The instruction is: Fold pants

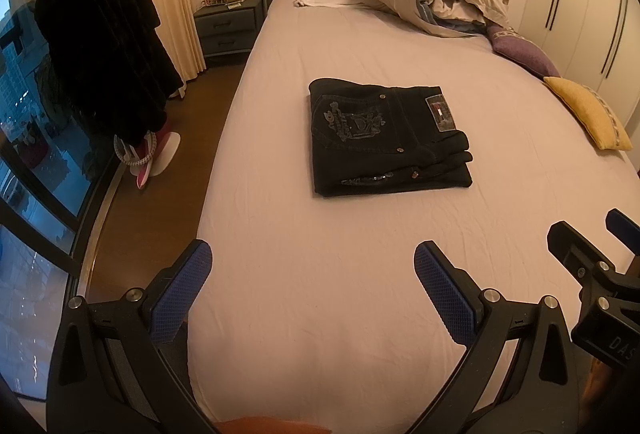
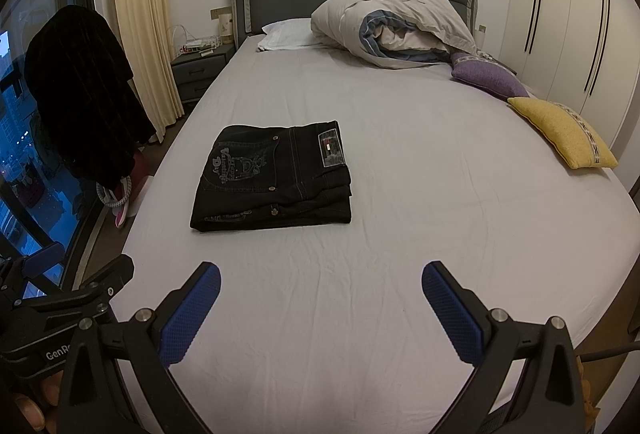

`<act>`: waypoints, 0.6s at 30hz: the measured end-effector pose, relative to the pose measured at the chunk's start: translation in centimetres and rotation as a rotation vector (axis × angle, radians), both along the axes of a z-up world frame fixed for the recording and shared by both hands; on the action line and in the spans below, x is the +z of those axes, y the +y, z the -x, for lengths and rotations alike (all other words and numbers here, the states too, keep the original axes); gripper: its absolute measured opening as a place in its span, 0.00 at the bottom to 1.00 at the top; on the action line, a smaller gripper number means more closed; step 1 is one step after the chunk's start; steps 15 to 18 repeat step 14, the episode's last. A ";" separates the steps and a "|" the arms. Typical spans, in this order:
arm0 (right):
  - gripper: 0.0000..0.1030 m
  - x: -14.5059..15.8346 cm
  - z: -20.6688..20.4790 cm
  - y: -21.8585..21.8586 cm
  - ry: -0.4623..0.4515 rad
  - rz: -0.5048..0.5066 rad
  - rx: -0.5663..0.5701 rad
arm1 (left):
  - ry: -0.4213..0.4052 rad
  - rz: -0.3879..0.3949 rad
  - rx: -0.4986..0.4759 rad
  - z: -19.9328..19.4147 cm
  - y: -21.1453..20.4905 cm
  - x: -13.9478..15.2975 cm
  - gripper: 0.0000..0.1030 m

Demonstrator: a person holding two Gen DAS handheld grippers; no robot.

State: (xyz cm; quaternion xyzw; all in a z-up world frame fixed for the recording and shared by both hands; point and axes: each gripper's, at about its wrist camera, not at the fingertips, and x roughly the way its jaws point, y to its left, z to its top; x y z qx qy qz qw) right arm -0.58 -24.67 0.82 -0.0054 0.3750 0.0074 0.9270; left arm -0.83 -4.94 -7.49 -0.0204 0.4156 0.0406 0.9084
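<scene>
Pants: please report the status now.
Left gripper open, right gripper open, both empty. Pants folded, lying on bed. Nothing in the way.

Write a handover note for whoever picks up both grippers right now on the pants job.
Left gripper: open, empty, held above the near part of the bed.
Right gripper: open, empty, beside the left one.
Pants: dark jeans lying on the sheet mid-bed, folded into a compact stack, back pocket and waist patch facing up, clear of both grippers.
Done: the fold looks complete.
Left: probably nothing; at most square up the layered edges on the stack's right side.
</scene>
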 end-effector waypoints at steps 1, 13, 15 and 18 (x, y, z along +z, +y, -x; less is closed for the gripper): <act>1.00 0.0 0.0 0.0 0.000 -0.001 0.000 | 0.001 0.001 0.000 -0.1 0.1 0.0 1.00; 1.00 0.0 0.0 -0.1 0.000 0.000 0.000 | -0.005 -0.012 0.012 0.0 0.3 0.0 1.00; 1.00 0.0 0.0 -0.1 0.000 -0.001 0.000 | -0.007 -0.011 0.013 0.1 0.3 0.0 1.00; 1.00 0.0 0.0 -0.1 0.000 -0.001 0.000 | -0.007 -0.011 0.013 0.1 0.3 0.0 1.00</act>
